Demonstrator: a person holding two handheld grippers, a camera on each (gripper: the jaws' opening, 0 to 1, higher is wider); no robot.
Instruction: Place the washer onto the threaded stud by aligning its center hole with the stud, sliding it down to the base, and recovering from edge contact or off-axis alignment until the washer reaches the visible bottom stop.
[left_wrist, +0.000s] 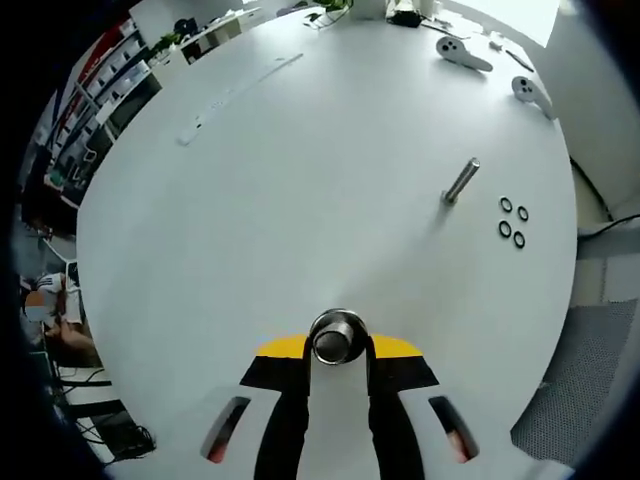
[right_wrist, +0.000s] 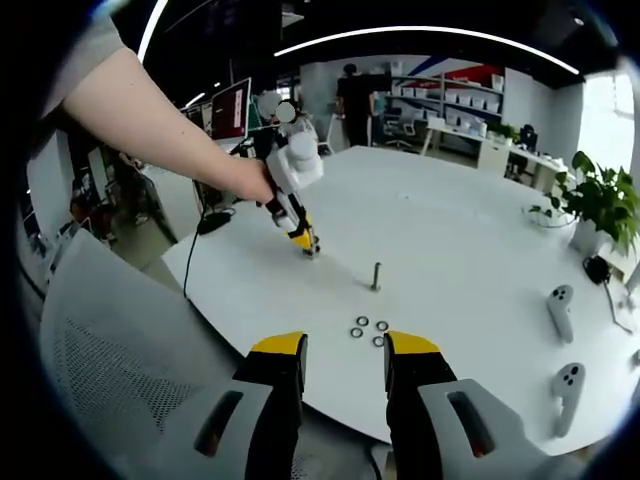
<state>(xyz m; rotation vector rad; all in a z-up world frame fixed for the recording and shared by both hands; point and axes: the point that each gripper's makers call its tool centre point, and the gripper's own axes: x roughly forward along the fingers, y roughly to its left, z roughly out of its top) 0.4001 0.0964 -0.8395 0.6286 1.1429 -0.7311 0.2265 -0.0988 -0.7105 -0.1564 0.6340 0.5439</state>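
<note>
Looking along my left tool (left_wrist: 339, 352), I see its jaws drawn narrow around a shiny metal cylinder (left_wrist: 338, 338) seen end-on, held low over the white desk (left_wrist: 300, 180); I judge it a socket or sleeve, though I cannot tell which from this angle. My right tool (right_wrist: 345, 360) hangs off the near desk edge with its jaws standing apart and nothing between them, which suits a tool about to go for a washer. Just past its tips lie the four washers (right_wrist: 368, 330), flat in a loose cluster near the desk edge, none yet picked; I read the task as barely begun. Beyond them, near but apart, the threaded stud (right_wrist: 376, 276) stands upright and bare on its base, so the washers wait between my right tool and the stud; a short reach then a lift over. From the left gripper view the stud (left_wrist: 461, 181) appears tilted, an effect of the lens I think, with the washers (left_wrist: 512, 222) just beside it. Further off, two white handheld controllers (right_wrist: 563, 345) rest on the desk, and a potted plant (right_wrist: 600, 205) at the far edge.
</note>
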